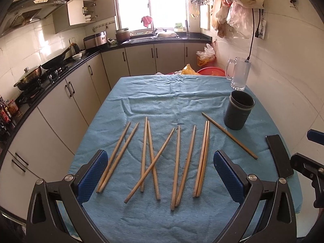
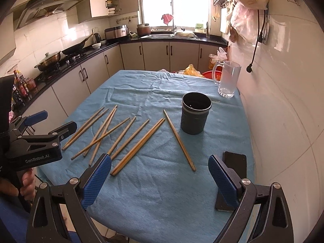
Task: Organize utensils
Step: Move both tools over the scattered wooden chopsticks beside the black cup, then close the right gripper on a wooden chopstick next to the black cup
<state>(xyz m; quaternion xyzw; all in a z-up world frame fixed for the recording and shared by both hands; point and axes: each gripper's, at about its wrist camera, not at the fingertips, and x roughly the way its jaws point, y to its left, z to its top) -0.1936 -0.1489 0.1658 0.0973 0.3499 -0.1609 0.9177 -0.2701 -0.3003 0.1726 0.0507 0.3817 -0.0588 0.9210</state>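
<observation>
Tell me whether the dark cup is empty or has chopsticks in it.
Empty. The right wrist view looks into the upright cup: only dark inside. All chopsticks lie on the cloth.

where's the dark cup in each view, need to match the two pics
Left wrist: dark cup stands right of centre, beyond the lone chopstick.
Right wrist: dark cup stands just right of centre, mid-table.
Shared landmark: the glass mug behind it by the wall.

Wooden chopsticks (image 1: 178, 162) lie side by side across the near half of the blue-cloth-covered counter (image 1: 162, 93). One lone wooden chopstick (image 1: 229, 135) lies right of them, just before the dark round cup (image 1: 239, 110). A clear glass mug (image 1: 239, 73) stands behind the cup. A flat black phone (image 1: 279, 156) lies at the right edge.
</observation>
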